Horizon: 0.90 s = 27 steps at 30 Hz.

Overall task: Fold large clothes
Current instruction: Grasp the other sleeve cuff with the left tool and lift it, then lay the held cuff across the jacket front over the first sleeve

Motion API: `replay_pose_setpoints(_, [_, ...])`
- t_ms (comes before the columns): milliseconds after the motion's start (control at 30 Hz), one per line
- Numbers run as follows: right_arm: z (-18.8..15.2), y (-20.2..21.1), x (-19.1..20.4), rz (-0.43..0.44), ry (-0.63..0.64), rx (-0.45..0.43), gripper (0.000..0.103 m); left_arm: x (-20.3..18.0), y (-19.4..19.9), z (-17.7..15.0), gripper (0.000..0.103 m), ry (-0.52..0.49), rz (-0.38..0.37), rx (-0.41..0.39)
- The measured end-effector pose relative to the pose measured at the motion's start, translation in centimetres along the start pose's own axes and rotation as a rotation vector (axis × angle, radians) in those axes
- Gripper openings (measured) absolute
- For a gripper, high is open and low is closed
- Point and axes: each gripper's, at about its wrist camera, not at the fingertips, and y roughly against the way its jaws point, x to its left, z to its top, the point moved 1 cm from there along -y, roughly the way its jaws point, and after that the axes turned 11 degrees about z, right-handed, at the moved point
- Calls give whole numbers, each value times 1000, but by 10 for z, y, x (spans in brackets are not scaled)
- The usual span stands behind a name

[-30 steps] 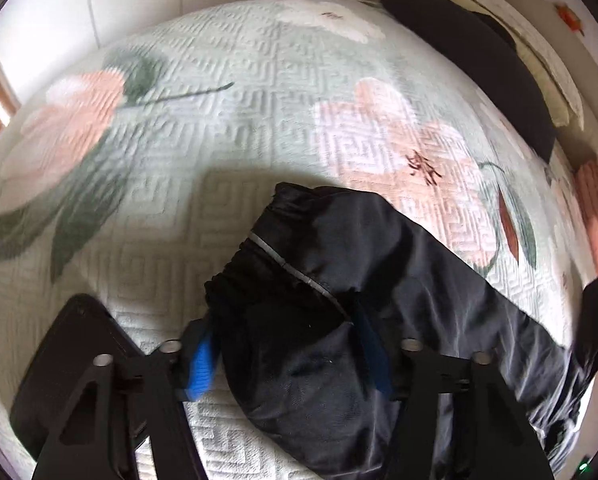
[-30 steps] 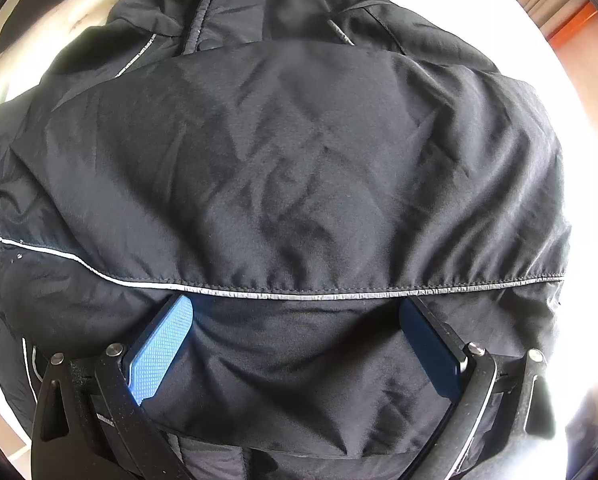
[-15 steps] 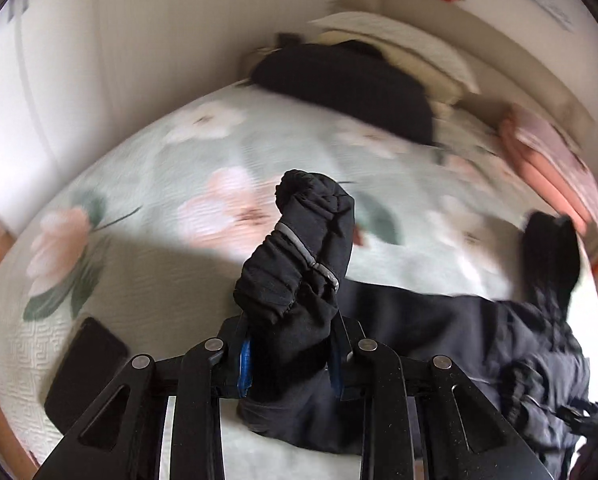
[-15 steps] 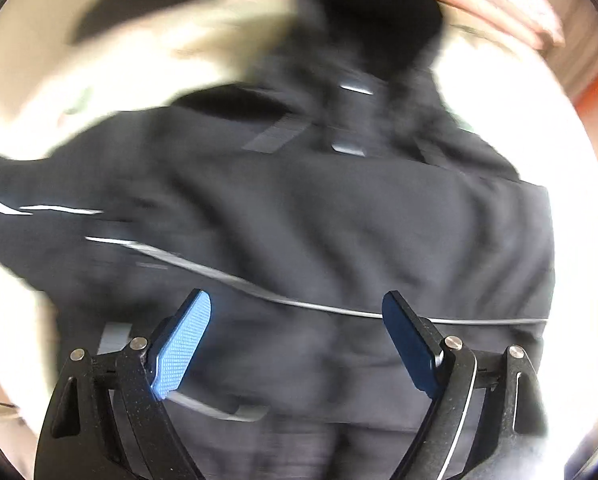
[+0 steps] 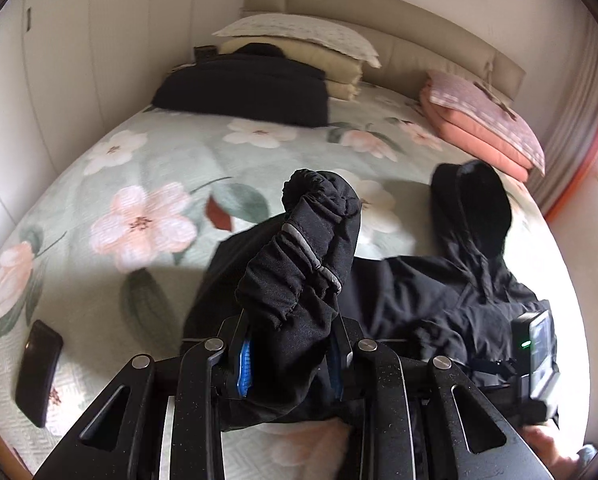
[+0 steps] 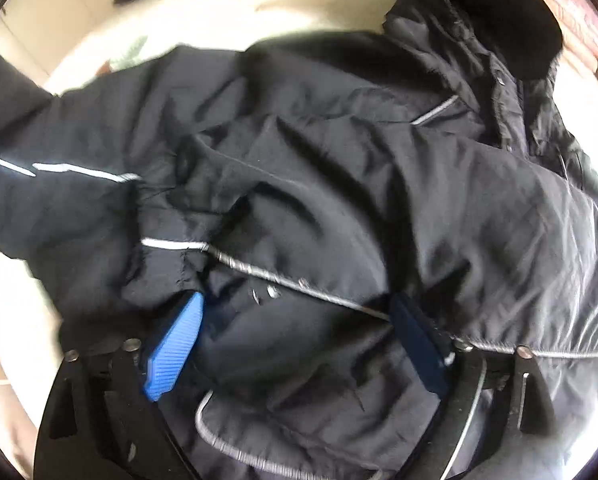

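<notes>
The left tool point(image 5: 289, 360) is clamped tight on the gathered cuff of the black jacket's sleeve point(image 5: 299, 256), its blue pads pressed into the fabric from both sides, and the cuff stands bunched up above the fingers. Below and behind it the rest of the black jacket point(image 5: 439, 292) lies spread across the bed point(image 5: 147, 160), its hood point(image 5: 475, 196) pointing toward the headboard. The right tool point(image 6: 295, 332) sits low over the jacket body with its blue pads point(image 6: 175, 344) spread wide apart; cloth with a grey reflective piping line point(image 6: 283, 276) lies between them, but nothing is pinched. In the left wrist view that tool shows at the right edge with a small green light.

A dark phone point(image 5: 39, 372) lies flat on the floral quilt near the bed's left edge, well apart from the jacket. Farther up the bed rests another dark folded garment point(image 5: 243, 92), lying against stacked cream pillows point(image 5: 299, 40). To the right is a folded pink blanket point(image 5: 483, 120), and beyond it all stands the beige headboard point(image 5: 419, 48).
</notes>
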Motion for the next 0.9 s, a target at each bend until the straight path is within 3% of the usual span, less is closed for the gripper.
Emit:
replay_pose_setpoints(233, [-56, 75, -55, -43, -119, -78, 91, -98, -6, -30, 29, -76, -72, 37])
replay_pose_setpoints(500, [-109, 162, -144, -124, -305, -143, 91, -267, 8, -51, 29, -241, -294, 64])
replay_pose_setpoints(600, [-122, 180, -161, -153, -310, -157, 91, -318, -9, -68, 38, -302, -305, 107])
replay_pose_setpoints(633, [-126, 185, -168, -145, -315, -157, 91, -331, -20, -76, 45, -309, -329, 143])
replay_pose_setpoints(667, [-131, 189, -174, -139, -324, -156, 91, -339, -30, -82, 56, -317, -347, 188])
replay_pose_setpoints(767, [-143, 195, -186, -144, -336, -156, 91, -355, -62, -102, 59, -281, -489, 380])
replay_pose_setpoints(900, [-151, 198, -193, -127, -342, -147, 91, -330, -68, -104, 62, -174, -554, 447])
